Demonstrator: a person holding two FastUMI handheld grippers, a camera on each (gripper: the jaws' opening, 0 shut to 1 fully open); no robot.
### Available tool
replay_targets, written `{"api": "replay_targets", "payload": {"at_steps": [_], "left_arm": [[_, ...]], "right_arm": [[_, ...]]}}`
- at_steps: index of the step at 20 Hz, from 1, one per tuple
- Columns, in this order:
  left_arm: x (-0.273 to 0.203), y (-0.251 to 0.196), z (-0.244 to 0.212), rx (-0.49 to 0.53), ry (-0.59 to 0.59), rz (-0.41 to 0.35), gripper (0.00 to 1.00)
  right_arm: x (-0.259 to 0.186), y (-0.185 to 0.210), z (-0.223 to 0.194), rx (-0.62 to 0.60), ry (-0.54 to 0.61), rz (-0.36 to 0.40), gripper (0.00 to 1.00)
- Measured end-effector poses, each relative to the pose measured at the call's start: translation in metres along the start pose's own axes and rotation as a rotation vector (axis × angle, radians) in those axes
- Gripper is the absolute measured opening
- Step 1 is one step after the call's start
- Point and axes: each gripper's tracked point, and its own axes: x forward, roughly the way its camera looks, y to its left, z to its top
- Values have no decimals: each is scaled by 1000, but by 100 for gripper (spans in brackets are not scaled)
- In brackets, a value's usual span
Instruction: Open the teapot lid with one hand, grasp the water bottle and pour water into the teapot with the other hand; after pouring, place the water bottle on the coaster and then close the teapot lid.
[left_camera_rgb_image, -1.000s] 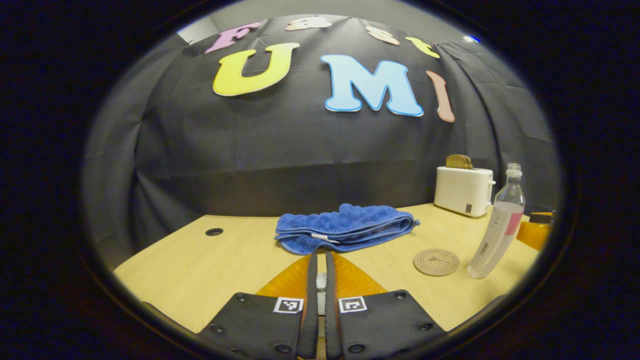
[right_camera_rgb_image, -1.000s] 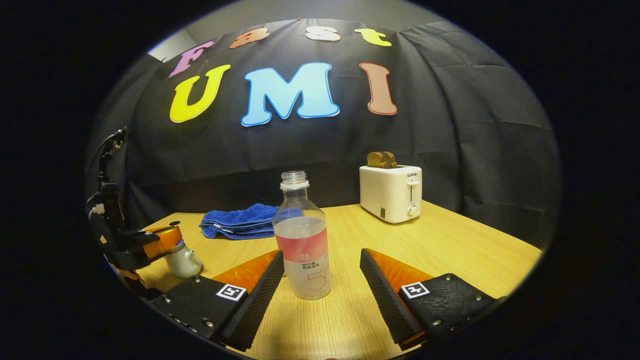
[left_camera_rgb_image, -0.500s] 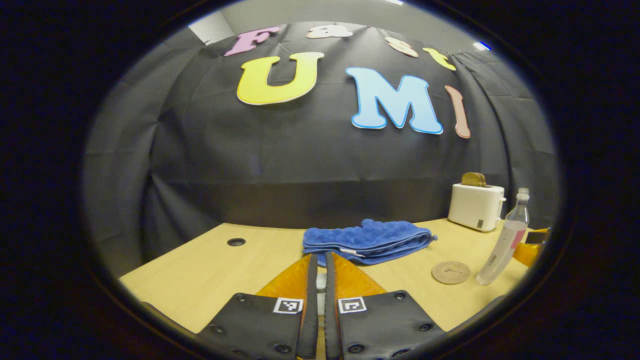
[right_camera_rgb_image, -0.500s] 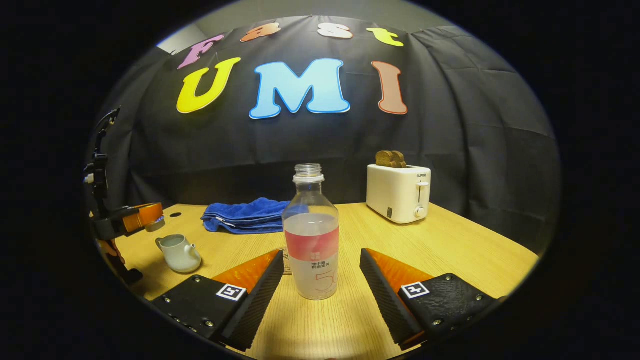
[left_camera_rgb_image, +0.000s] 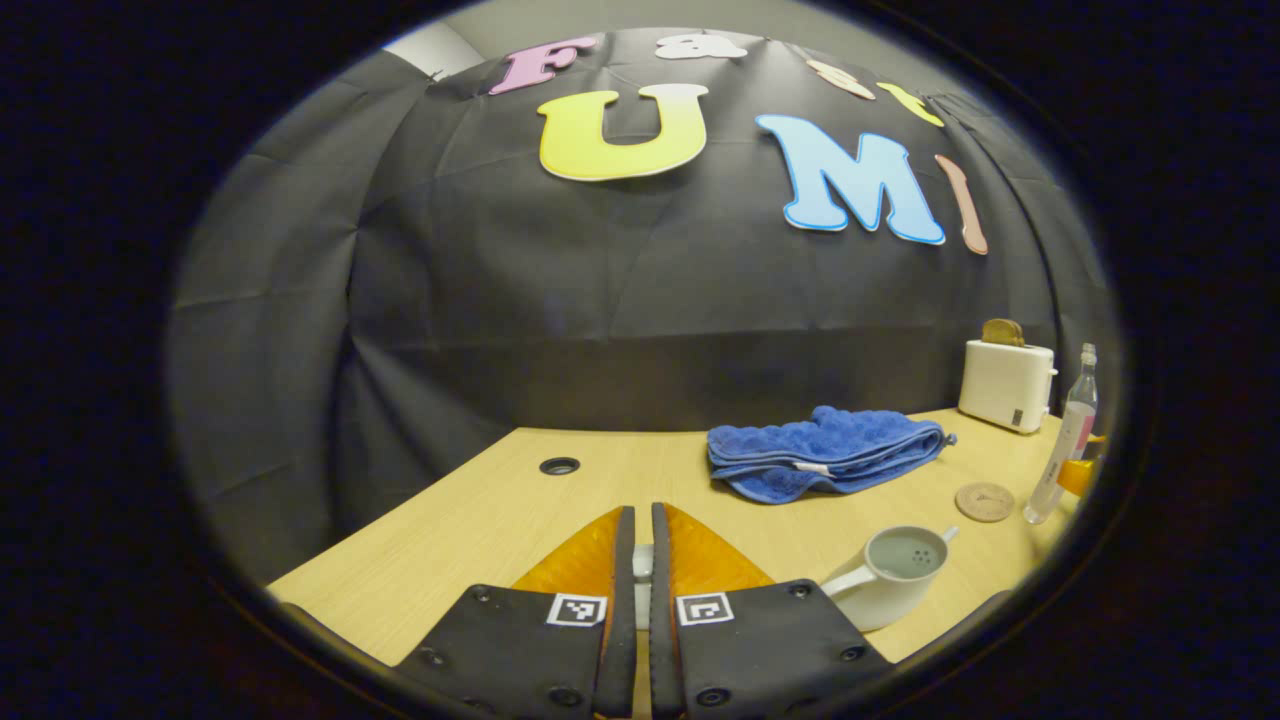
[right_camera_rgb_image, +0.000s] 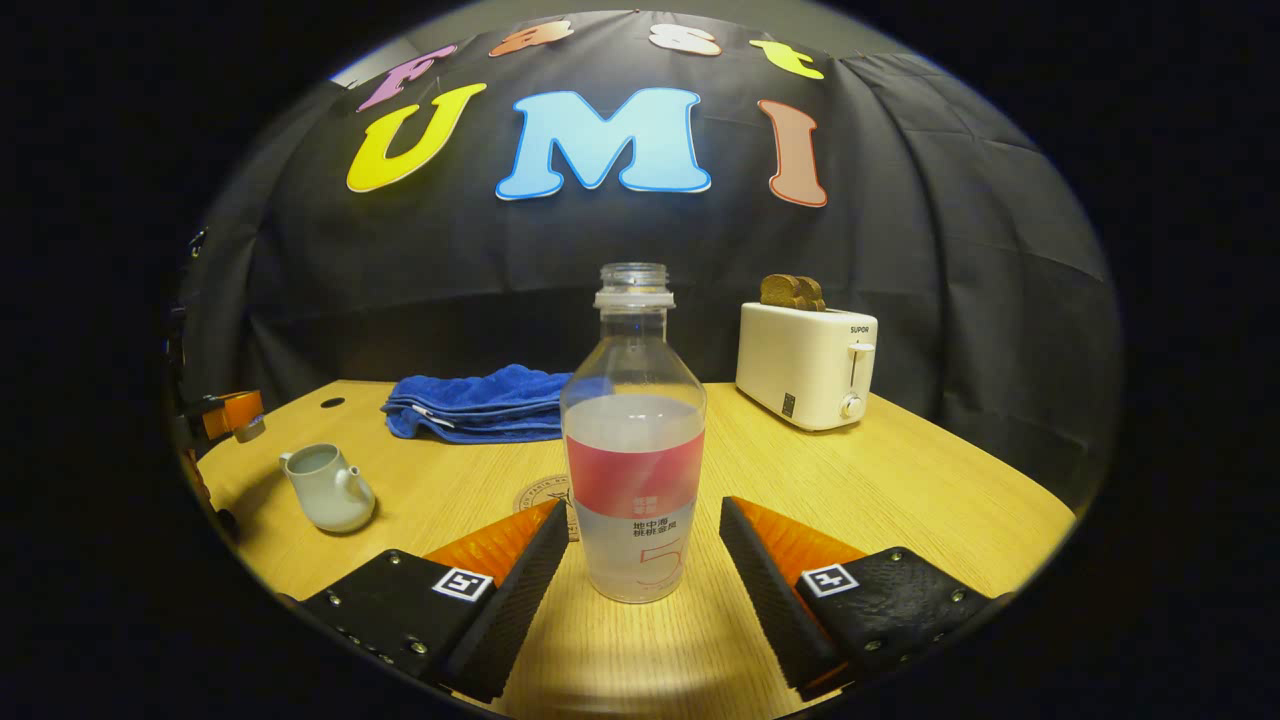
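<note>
Clear ribbed-neck water bottle (right_camera_rgb_image: 634, 440) stands between the right gripper (right_camera_rgb_image: 643, 560)'s spread fingers — left gripper (left_camera_rgb_image: 641, 545)'s fingers pinch a small white lid (left_camera_rgb_image: 642, 562).

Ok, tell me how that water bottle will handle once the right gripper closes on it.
The water bottle is tall on a narrow base, so a one-sided nudge would probably tip it. It is uncapped and roughly half full, so a tilt or jolt could spill. Its clear thin wall likely gives under a hard squeeze; the right gripper straddles it open, so closing gently around the label seems safest.
</note>
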Motion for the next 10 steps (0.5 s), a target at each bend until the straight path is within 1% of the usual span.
{"api": "replay_targets", "payload": {"at_steps": [3,4,5,10], "left_arm": [[0,16,-5,5,9,16,12],[1,19,-5,6,11,19,12],[0,21,-6,4,12,19,12],[-1,28,-5,2,12,12,12]], "right_arm": [[5,1,2,-28,3,-9,90],[6,2,1,-47,6,-12,82],[6,5,4,-63,1,-15,80],[6,22,16,-197,-20,-21,78]]}}
